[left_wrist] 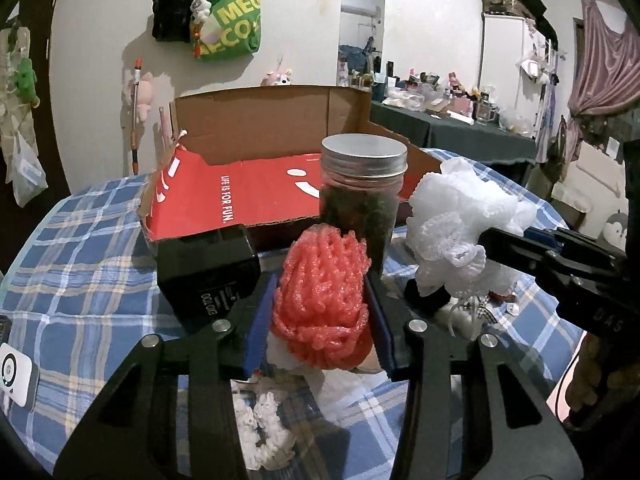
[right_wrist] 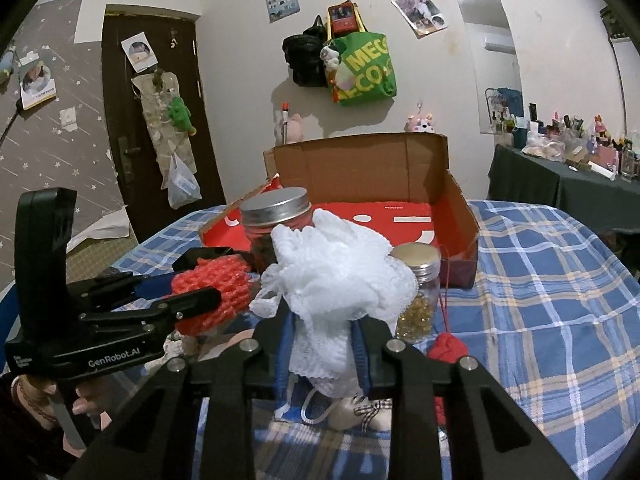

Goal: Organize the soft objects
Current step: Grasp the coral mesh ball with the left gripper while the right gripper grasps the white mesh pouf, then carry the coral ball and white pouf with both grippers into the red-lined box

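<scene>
My left gripper (left_wrist: 320, 292) is shut on a red foam net (left_wrist: 322, 300) and holds it above the blue plaid cloth; the net also shows in the right wrist view (right_wrist: 218, 300). My right gripper (right_wrist: 322, 340) is shut on a white mesh pouf (right_wrist: 340, 280), which also shows in the left wrist view (left_wrist: 460, 224) at the right. An open cardboard box with a red inside (left_wrist: 256, 196) lies behind both, seen also in the right wrist view (right_wrist: 400, 216).
A metal-lidded jar of dark stuff (left_wrist: 362, 188) stands before the box. A black box (left_wrist: 208, 272) sits left of it. A jar of yellow capsules (right_wrist: 416, 292), a red yarn piece (right_wrist: 446, 350) and white soft bits (left_wrist: 260, 428) lie on the cloth.
</scene>
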